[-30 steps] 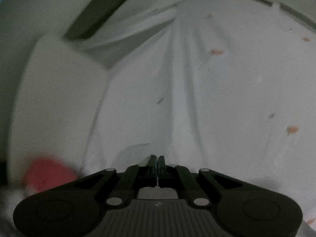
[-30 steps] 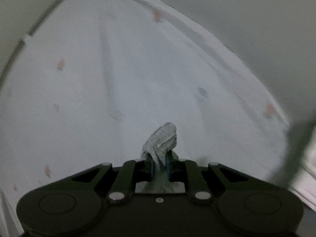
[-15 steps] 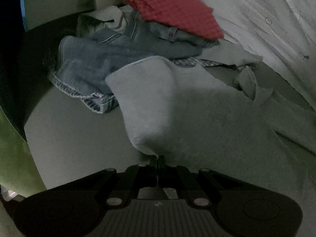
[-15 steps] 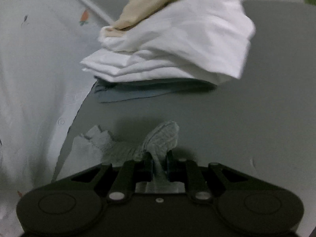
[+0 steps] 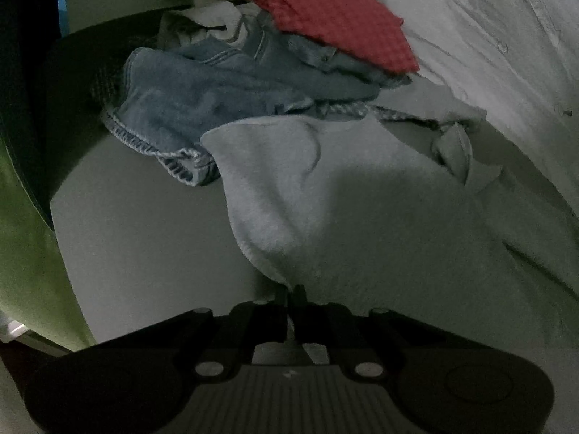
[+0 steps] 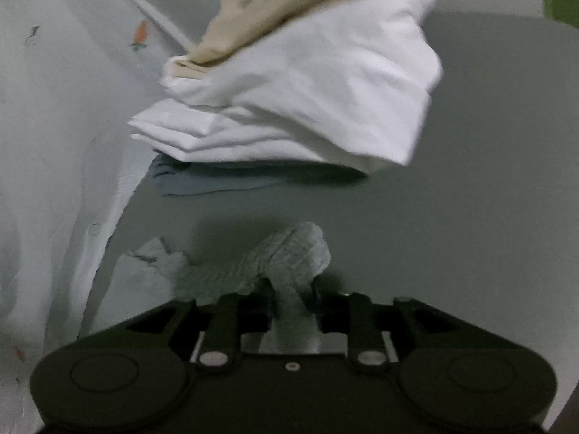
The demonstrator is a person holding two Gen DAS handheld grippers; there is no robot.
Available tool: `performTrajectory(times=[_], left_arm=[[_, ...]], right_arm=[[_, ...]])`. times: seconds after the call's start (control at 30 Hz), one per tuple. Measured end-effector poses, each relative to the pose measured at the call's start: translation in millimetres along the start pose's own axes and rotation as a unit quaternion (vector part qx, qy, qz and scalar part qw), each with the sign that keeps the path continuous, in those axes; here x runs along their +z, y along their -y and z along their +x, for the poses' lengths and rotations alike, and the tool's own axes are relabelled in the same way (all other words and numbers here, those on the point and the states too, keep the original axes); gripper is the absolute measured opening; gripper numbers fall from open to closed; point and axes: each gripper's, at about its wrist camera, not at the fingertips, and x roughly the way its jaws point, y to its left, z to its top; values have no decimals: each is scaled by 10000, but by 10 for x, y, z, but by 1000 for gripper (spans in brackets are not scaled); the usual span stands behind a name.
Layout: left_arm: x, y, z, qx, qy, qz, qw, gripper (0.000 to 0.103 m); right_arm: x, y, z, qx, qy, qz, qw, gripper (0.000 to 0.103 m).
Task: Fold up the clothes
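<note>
Left gripper (image 5: 291, 291) pinched tight on a corner of the grey garment (image 5: 362, 209), spread across the grey table (image 5: 144, 235) beside crumpled denim (image 5: 202, 101) and a red checked cloth (image 5: 336, 18). Right gripper (image 6: 292, 289) clamped on a bunched ribbed grey edge (image 6: 289, 256), near stacked white folded clothes (image 6: 307, 108).

waffle cloth (image 5: 336, 18) on jeans (image 5: 202, 97) behind sweatshirt (image 5: 325, 195), folded stack (image 6: 296, 108) beside printed sheet (image 6: 54, 137)
</note>
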Motion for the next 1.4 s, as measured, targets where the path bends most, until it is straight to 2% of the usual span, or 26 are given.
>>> performTrajectory(times=[0.07,0.17,0.23,0.3,0.33,0.4,0.57,0.67,0.77,0.87,0.97,1.0,1.07,1.1,1.23,1.4], left_arm=[[51,-14,13,-15,11,-76,10000,9],[116,-27,58,88,-14,-149,9998,10],[143,-25,96,83,-63,-213,9997,11],[151,1,122,87,-65,-187,9998,11],[149,18,126,113,-60,-149,9998,9],[140,51,119,220,-42,-80,9997,1],[104,-74,84,188,-136,-350,9991,1],[87,-83,75,186,-170,-309,9992,2],[121,-37,68,245,-204,-279,9991,6],[165,-16,61,226,-249,-291,9990,9],[229,9,52,209,-326,-326,9987,23],[256,24,41,243,-314,-341,9986,29],[317,60,9,314,-222,-377,9986,39],[347,69,-14,325,-156,-394,9986,43],[444,158,-102,223,99,-431,9988,47],[553,416,-46,-172,97,-344,9992,51]], right_arm=[[0,26,16,-45,71,92,9999,55],[23,-9,13,-166,136,-98,9997,55],[38,-32,11,-247,179,-224,9993,46],[53,-55,9,-328,222,-351,9986,22],[61,-66,9,-368,244,-414,9982,19],[76,-90,7,-449,287,-541,9971,13],[114,-147,2,-650,394,-856,9934,9],[112,-91,77,-739,253,-774,9939,9],[41,-114,167,-872,106,-846,9925,11],[30,-173,187,-939,125,-880,9916,18],[51,-251,151,-1024,215,-998,9895,26],[63,-294,134,-1054,278,-1072,9882,32],[75,-386,92,-1087,391,-1244,9855,41],[73,-439,65,-1086,438,-1345,9840,41],[76,-694,82,-902,477,-1686,9804,45],[48,-1033,297,-501,266,-1897,9802,48]])
